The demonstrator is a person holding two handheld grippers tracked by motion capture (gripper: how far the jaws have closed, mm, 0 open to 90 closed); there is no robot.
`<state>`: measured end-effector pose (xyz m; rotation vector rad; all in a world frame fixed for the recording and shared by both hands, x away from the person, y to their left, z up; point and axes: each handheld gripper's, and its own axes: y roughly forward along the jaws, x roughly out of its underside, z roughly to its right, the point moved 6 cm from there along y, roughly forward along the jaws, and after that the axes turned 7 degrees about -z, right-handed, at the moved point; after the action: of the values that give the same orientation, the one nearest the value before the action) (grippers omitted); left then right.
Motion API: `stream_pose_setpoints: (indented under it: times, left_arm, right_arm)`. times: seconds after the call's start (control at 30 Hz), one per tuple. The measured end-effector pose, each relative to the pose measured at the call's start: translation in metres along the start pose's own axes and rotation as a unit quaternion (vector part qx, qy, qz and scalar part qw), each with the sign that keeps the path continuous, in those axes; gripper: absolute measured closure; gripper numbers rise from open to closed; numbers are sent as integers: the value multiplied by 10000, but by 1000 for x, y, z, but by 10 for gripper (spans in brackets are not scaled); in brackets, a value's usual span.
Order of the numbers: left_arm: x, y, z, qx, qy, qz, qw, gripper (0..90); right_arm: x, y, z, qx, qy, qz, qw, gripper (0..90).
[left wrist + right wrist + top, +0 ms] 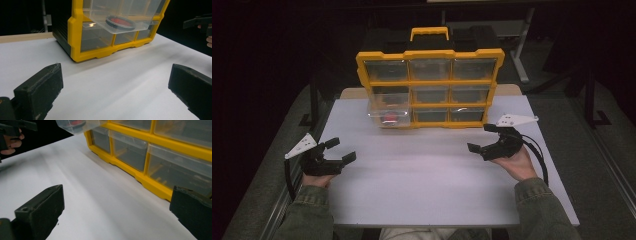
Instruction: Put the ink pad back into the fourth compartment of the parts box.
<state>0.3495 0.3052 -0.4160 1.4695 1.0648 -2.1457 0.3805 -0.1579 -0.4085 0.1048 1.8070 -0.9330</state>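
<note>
nine drawers, one cabinet, two grippers

one yellow organizer cabinet [430, 54] with nine clear drawers in three rows of three; one drawer [388, 107] is pulled out, holding one red disc [390, 118]. one white table [432, 170]. two grippers: the left gripper [338, 151] and the right gripper [482, 138].

A dim workshop or lab: yellow parts organizer [430, 87] on a white worktable [437, 180], metal frames behind

Both tongs, left [338, 150] and right [480, 137], gape before the organizer [430, 90].
</note>
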Motion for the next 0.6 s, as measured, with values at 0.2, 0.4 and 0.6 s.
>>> stream_pose_setpoints:
  times: [0.2, 0.4, 0.6]
  left_arm:
    - [0, 0, 0, -5, -1, 1, 10000, 0]
    - [0, -2, -1, -13, 17, -1, 10000, 0]
    - [0, -2, -1, -10, 5, 4, 10000, 0]
  right_arm:
    - [14, -5, 6, 124, 125, -7, 9998, 0]
    - [24, -14, 11, 344, 221, 98, 9991, 0]
    - [38, -20, 15, 575, 356, 158, 9976, 0]
